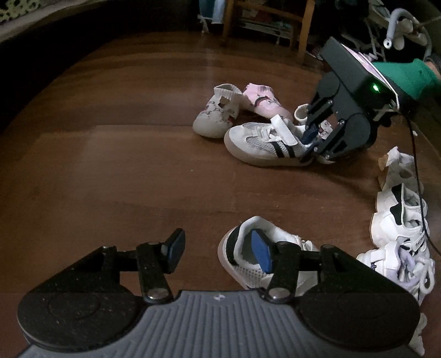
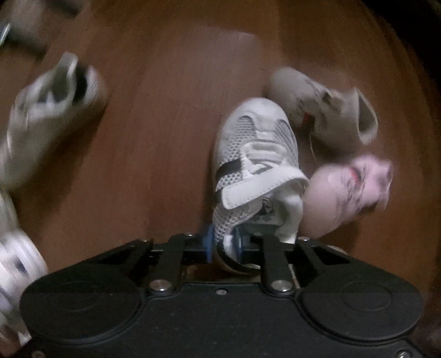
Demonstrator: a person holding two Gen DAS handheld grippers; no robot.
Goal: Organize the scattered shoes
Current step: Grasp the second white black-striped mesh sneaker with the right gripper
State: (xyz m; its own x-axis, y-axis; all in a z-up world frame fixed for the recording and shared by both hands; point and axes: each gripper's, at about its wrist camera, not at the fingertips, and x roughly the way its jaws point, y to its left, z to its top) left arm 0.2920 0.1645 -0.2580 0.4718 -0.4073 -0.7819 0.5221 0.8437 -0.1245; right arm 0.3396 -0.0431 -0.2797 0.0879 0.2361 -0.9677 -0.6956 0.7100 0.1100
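My right gripper (image 2: 224, 245) is shut on the heel of a white mesh sneaker with black stripes (image 2: 253, 154); in the left wrist view that gripper (image 1: 312, 143) holds the same sneaker (image 1: 264, 143) low over the wooden floor. My left gripper (image 1: 217, 250) is open and empty; its right finger (image 1: 261, 253) overlaps the matching white mesh sneaker (image 1: 248, 264) lying on the floor. A white patterned shoe (image 1: 215, 114) and a pink shoe (image 1: 261, 100) lie beside the held sneaker; they also show in the right wrist view, the white one (image 2: 322, 107) and the pink one (image 2: 347, 192).
Several white shoes (image 1: 399, 220) are piled at the right of the wooden floor (image 1: 110, 165). A wooden chair (image 1: 267, 19) and clutter stand at the back. In the right wrist view more blurred white shoes (image 2: 52, 110) lie at the left.
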